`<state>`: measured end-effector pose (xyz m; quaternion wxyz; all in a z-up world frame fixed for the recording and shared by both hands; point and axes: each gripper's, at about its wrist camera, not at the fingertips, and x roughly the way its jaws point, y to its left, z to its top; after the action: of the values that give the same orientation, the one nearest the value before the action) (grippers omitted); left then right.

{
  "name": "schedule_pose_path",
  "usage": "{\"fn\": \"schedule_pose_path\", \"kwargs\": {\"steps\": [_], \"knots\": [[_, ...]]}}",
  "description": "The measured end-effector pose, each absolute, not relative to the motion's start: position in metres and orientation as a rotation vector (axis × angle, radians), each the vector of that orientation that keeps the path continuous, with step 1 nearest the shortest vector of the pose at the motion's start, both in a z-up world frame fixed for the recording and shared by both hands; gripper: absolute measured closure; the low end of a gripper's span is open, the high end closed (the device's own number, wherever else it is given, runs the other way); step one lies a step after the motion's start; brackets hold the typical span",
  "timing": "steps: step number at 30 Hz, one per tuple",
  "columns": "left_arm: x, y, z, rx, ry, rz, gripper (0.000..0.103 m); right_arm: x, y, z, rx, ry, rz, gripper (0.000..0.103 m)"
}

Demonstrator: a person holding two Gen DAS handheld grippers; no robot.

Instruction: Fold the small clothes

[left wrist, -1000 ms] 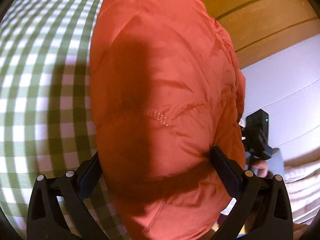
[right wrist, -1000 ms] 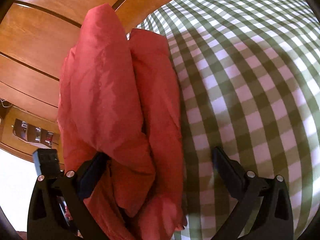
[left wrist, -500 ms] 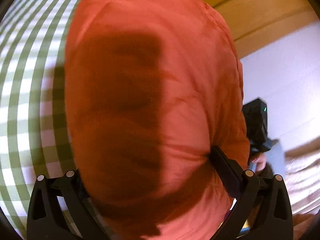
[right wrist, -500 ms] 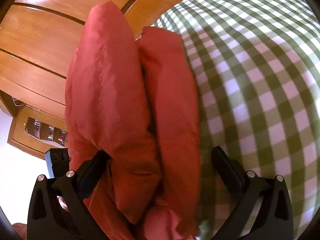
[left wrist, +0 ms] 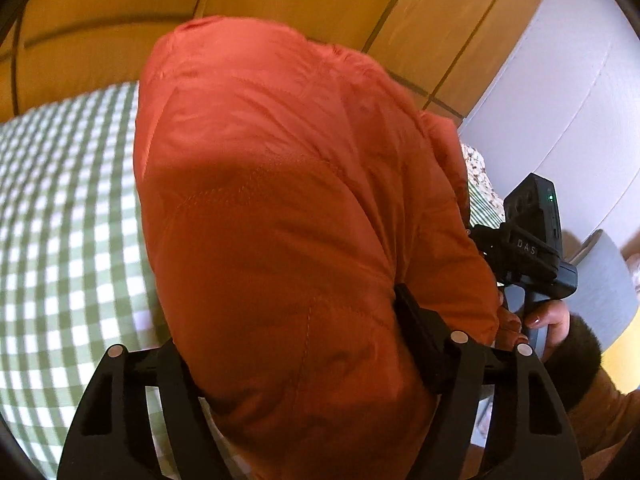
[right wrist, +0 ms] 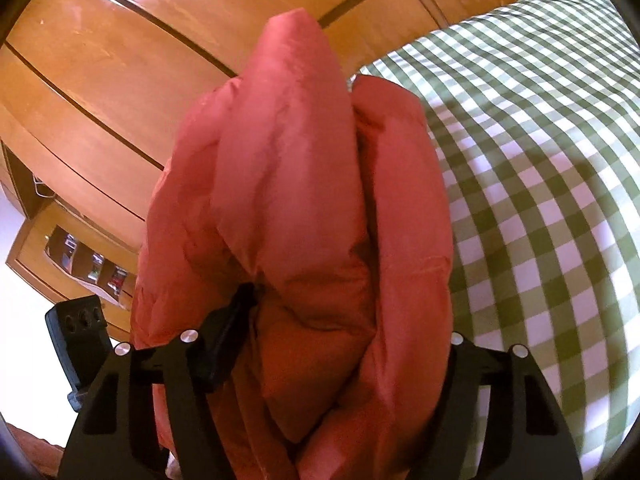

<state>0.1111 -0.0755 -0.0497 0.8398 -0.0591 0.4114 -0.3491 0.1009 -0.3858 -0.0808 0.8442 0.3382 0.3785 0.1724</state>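
Observation:
A puffy orange-red jacket [left wrist: 288, 220], folded into a thick bundle, fills the middle of both views above the green checked bedspread [left wrist: 60, 240]. My left gripper [left wrist: 288, 320] has its jaws closing on the bundle's near end; the right finger [left wrist: 416, 320] dents the fabric and the left one is mostly hidden under it. In the right wrist view the jacket [right wrist: 304, 200] shows as stacked folds. My right gripper [right wrist: 344, 312] is closing on them too, its left finger [right wrist: 232, 320] pushed into a crease and its right finger covered by cloth.
Wooden wardrobe doors [right wrist: 120, 80] stand behind the bed, and a white wall [left wrist: 560, 100] is to the right. A person's hand [left wrist: 548, 320] holds the right gripper's body [left wrist: 528, 240] beside the jacket. The left gripper's body [right wrist: 80, 332] shows at lower left. A grey chair back [left wrist: 604, 280] stands nearby.
Both pairs of jaws have narrowed onto the jacket. The left view has tipped up, with the bundle lifted and more wardrobe showing. The right gripper has slid further under the folds.

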Motion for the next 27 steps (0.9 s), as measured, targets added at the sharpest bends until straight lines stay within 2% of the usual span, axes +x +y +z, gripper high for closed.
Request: {"fn": "schedule_pose_path", "kwargs": {"steps": [13,27], "knots": [[0.063,-0.036,-0.018,-0.046,0.67,-0.624,0.034,0.089,-0.343,-0.059,0.74,0.693,0.473,0.039],[0.081,0.037,0.002,-0.042,0.527,-0.438,0.034,0.186,-0.254,-0.041,0.639,0.638,0.631,0.039]]}}
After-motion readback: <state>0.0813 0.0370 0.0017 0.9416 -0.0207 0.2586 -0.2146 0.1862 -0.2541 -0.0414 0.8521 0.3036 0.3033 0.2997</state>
